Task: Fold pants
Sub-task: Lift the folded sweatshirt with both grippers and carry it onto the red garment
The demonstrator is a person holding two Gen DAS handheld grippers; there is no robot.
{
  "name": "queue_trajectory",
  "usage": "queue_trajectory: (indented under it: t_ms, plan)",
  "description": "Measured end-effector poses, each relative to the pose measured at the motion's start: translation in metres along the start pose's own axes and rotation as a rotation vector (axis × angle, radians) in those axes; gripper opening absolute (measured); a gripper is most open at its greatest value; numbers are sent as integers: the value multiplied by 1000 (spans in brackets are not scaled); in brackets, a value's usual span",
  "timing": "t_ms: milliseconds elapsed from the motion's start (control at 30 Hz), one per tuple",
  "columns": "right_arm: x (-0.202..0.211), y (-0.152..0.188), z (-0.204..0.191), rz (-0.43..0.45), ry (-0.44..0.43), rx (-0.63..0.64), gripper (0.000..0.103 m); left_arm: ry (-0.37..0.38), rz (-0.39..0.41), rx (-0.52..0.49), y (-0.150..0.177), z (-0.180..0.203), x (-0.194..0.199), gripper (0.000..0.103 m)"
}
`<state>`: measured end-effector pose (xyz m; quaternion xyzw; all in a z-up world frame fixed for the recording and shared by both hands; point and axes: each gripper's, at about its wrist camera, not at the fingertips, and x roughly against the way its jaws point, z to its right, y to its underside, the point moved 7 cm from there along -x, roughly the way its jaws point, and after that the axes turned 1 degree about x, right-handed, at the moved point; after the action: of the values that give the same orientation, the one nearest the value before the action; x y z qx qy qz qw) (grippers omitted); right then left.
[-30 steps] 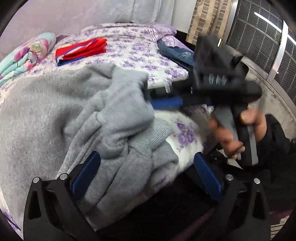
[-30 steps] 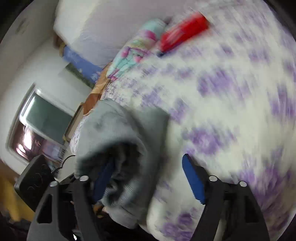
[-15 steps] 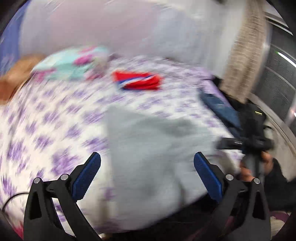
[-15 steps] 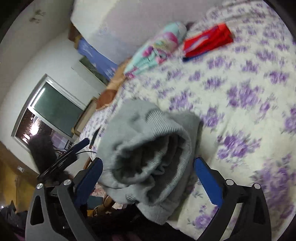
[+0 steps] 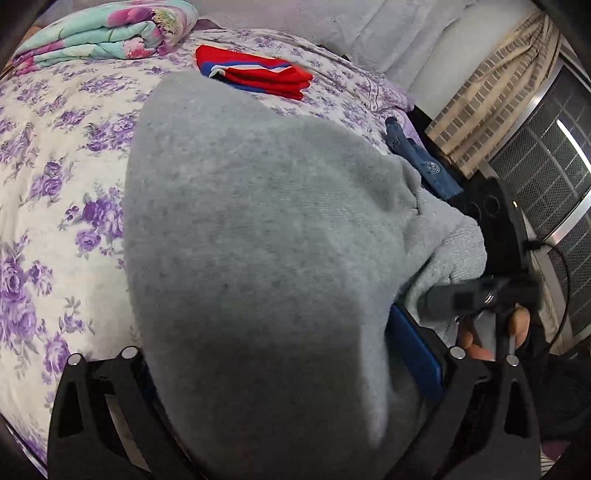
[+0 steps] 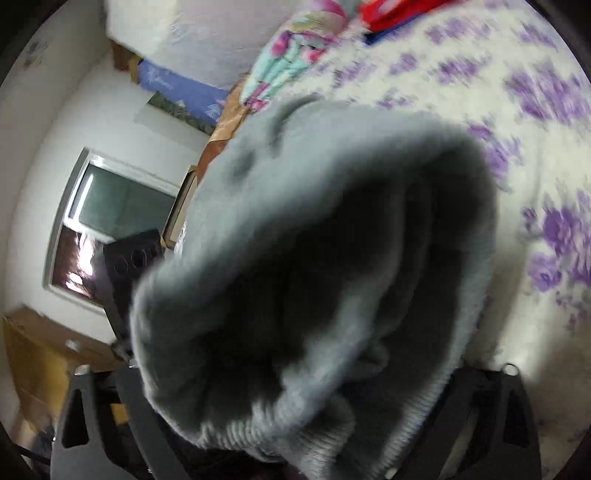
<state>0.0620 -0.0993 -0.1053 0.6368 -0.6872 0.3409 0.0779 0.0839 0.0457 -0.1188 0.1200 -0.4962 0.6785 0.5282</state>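
Both tongs' jaws wide around thick, fuzzy grey pants (image 5: 258, 229); ribbed cuff

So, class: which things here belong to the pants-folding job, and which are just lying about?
Belonging to the job:
grey pants
left gripper
right gripper

Just lying about:
red folded garment
floral quilt
blue jeans
bedsheet
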Motion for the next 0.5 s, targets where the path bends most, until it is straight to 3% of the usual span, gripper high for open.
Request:
queue_trajectory:
  t_ms: [33,133,333,500]
  plan:
    - [2,1,-2,12,9,24,73,0,8,8,-1,0,3,86]
    - [16,4,-12,59,11,90,63,-10,34,-1,-1,9,14,79]
    - [68,4,-24,165,25,168,64,-33,90,-90,-17,50,27,77]
    - [99,-33,-5,224,82,149,64,-7,104,-70,-62,63,4,77]
